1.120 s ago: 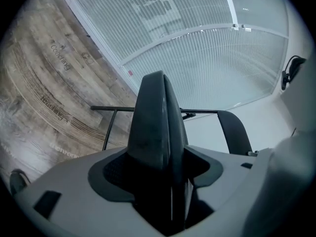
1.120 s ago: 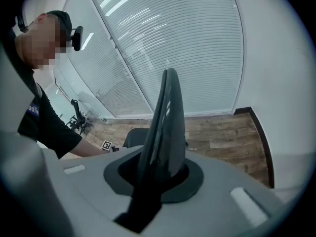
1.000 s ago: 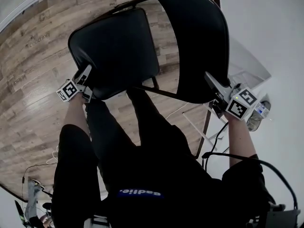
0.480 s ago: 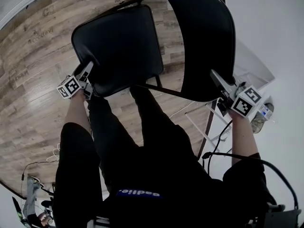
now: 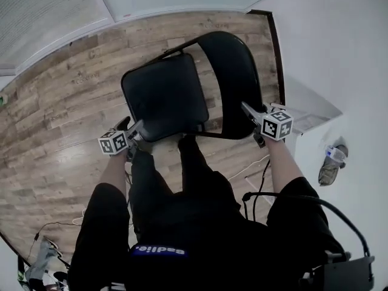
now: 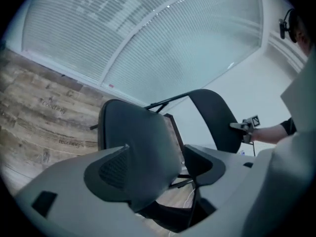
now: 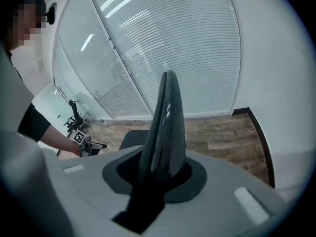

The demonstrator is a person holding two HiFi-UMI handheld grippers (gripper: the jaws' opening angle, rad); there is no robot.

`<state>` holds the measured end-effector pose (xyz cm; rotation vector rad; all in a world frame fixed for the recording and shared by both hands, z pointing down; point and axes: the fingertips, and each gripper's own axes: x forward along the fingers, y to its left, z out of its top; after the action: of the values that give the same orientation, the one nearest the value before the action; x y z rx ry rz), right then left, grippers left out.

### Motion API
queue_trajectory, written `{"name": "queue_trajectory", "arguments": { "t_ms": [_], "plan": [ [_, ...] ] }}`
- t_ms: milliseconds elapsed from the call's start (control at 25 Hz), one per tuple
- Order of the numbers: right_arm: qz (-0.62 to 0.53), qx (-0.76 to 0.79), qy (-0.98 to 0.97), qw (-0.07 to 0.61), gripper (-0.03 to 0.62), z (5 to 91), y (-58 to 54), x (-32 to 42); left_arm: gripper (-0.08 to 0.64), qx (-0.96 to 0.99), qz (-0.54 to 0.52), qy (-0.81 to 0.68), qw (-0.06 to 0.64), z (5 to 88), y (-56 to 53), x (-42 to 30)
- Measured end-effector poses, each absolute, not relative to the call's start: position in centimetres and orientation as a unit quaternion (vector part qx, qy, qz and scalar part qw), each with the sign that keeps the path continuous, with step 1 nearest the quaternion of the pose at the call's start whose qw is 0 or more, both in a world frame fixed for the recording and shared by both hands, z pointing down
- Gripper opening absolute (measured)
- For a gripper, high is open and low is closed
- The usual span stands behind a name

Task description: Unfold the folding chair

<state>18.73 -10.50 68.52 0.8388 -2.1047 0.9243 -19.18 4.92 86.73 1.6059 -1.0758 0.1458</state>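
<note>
Much wood floor (image 5: 60, 120) left of chair (image 5: 163, 96)

You have bright, even light with soft shadows. Strip glare streaks the window blinds (image 7: 163, 48). Both gripper views bow hard and darken at the corners; the chair seat (image 6: 143, 152) blurs up close.

Left gripper (image 6: 158, 151) jaws just opened wide, seat (image 6: 133, 127) edge loose between them, backrest (image 6: 215, 115) beyond, right gripper (image 6: 248, 125) at its edge, wood floor (image 6: 34, 107), blinds (image 6: 148, 33).
</note>
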Motion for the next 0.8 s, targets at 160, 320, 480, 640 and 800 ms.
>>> {"name": "queue_trajectory", "arguments": {
  "t_ms": [160, 320, 480, 640, 800],
  "plan": [
    [0.345, 0.341, -0.807, 0.337, 0.098, 68.0, -11.7, 19.2, 0.331, 0.716, 0.094, -0.425, 0.546, 80.2, 6.2, -16.4],
    [0.363, 0.361, -0.791, 0.335, 0.114, 68.4, -10.3, 18.4, 0.331, 0.74, 0.14, -0.397, 0.524, 72.9, 10.2, -15.5],
    [0.337, 0.402, -0.775, 0.352, 0.163, 67.2, -11.0, 19.1, 0.331, 0.763, 0.126, -0.401, 0.492, 66.7, 9.6, -14.7],
    [0.303, 0.445, -0.762, 0.36, 0.165, 63.8, -9.2, 21.6, 0.331, 0.755, 0.079, -0.441, 0.478, 61.8, 11.0, -15.4],
    [0.244, 0.472, -0.768, 0.357, 0.164, 59.5, -8.5, 22.5, 0.331, 0.776, 0.047, -0.458, 0.431, 56.5, 9.8, -15.5]
  ]
}}
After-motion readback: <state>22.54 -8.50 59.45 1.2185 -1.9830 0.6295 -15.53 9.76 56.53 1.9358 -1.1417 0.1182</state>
